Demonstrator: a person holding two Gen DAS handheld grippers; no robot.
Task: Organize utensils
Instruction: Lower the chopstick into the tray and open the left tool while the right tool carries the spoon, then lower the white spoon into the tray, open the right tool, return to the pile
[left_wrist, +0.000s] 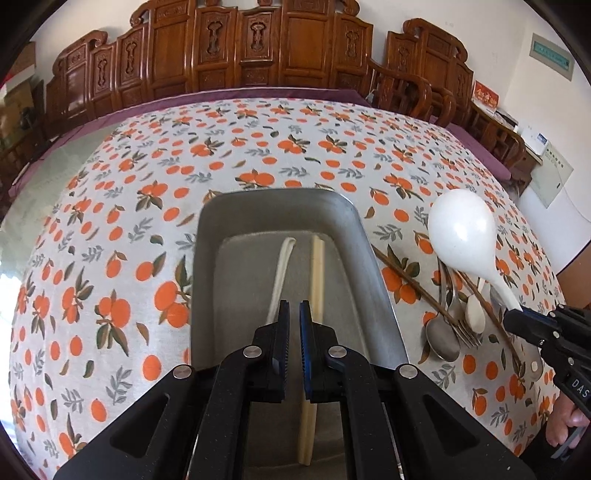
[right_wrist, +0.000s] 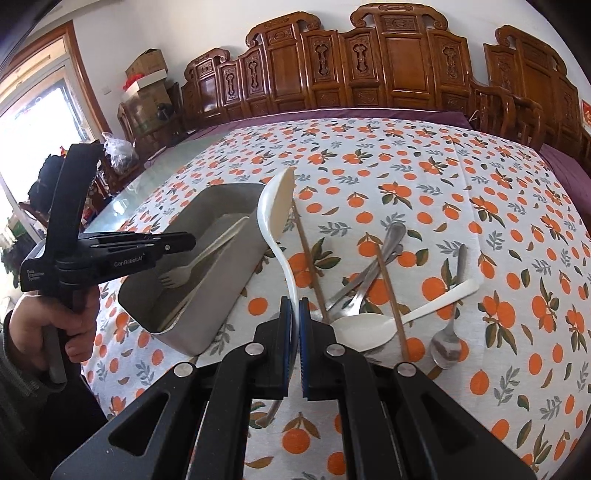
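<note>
A metal tray sits on the orange-print tablecloth. A white plastic fork and pale chopsticks lie inside it. My left gripper hangs over the tray, shut with nothing between its fingers; in the right wrist view the left gripper shows side-on above the tray. My right gripper is shut on the handle of a big white ladle, whose bowl stands raised beside the tray's right wall. The left wrist view shows that ladle lifted above the loose utensils, and the right gripper at its handle.
Right of the tray lies a pile of loose utensils: a white spoon, metal spoons, a metal fork and brown chopsticks. Carved wooden chairs line the table's far edge. A hand holds the left gripper's handle.
</note>
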